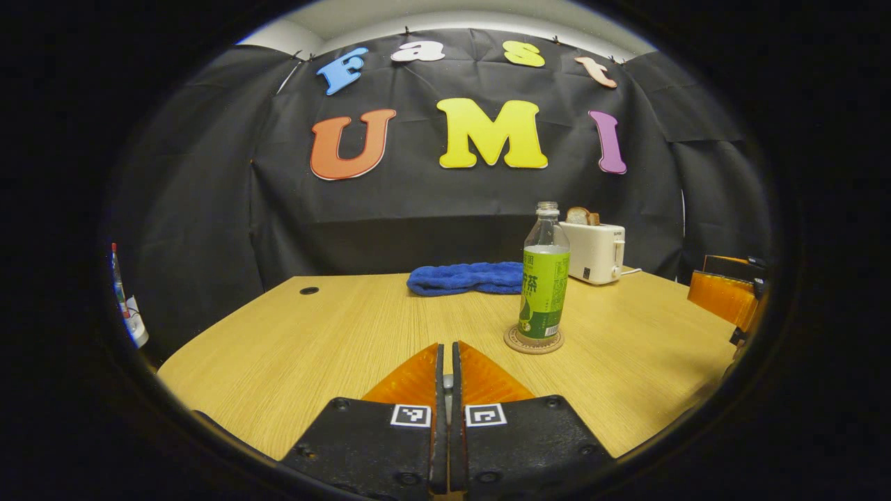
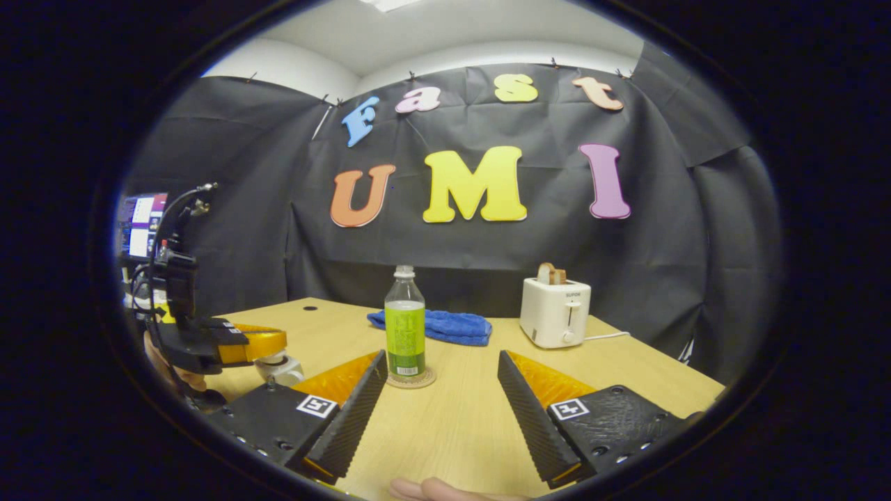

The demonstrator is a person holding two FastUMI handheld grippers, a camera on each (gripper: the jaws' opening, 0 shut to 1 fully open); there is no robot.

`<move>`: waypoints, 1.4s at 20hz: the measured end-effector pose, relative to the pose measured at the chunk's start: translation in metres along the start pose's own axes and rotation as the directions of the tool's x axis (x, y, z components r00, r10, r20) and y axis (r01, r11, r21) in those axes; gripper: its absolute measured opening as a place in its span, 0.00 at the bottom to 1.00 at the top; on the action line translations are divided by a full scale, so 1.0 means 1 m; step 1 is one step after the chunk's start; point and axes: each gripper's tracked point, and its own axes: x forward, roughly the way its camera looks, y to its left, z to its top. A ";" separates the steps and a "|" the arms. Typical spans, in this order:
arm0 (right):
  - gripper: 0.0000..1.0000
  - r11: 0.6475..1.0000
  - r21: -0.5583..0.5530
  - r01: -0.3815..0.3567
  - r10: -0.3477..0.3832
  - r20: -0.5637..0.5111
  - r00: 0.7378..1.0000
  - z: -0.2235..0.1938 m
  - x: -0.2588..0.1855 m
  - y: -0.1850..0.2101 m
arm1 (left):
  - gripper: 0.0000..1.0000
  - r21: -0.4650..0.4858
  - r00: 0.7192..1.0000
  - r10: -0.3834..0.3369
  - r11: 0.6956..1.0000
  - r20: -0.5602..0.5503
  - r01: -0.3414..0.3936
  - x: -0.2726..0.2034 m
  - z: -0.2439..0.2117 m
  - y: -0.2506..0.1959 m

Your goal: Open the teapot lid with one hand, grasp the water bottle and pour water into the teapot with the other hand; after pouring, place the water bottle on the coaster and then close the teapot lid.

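My right gripper (image 2: 442,396) hangs open near the capless water bottle (image 2: 405,327) on its coaster (image 2: 411,379); left gripper (image 1: 447,379) closed, apparently over the teapot (image 2: 278,367). I judge lid-closing comes next.

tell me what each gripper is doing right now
left gripper: closed, fingers together, nothing between them.
right gripper: open, holding nothing, with the water bottle on its coaster ahead.

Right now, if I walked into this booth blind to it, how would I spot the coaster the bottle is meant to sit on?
Start at the light wooden table and find the rolled blue towel near its back edge. In front of the towel stands a clear plastic bottle with a green label. The small round cork-coloured coaster is the flat disc under that bottle, the only round flat thing there.
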 end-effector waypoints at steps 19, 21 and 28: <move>0.98 1.000 0.018 0.025 -0.025 0.007 1.000 0.004 -0.004 -0.017 | 0.16 0.009 0.999 0.034 0.999 -0.020 -0.034 0.002 0.002 -0.001; 0.98 0.999 0.015 0.028 -0.028 0.016 0.999 0.009 -0.008 -0.018 | 0.18 -0.018 1.000 0.024 1.000 -0.016 -0.024 -0.004 0.012 -0.002; 0.95 0.999 -0.002 0.048 -0.048 0.062 0.997 0.043 -0.037 -0.024 | 0.34 -0.047 1.000 0.006 0.999 0.000 -0.006 -0.049 0.051 -0.015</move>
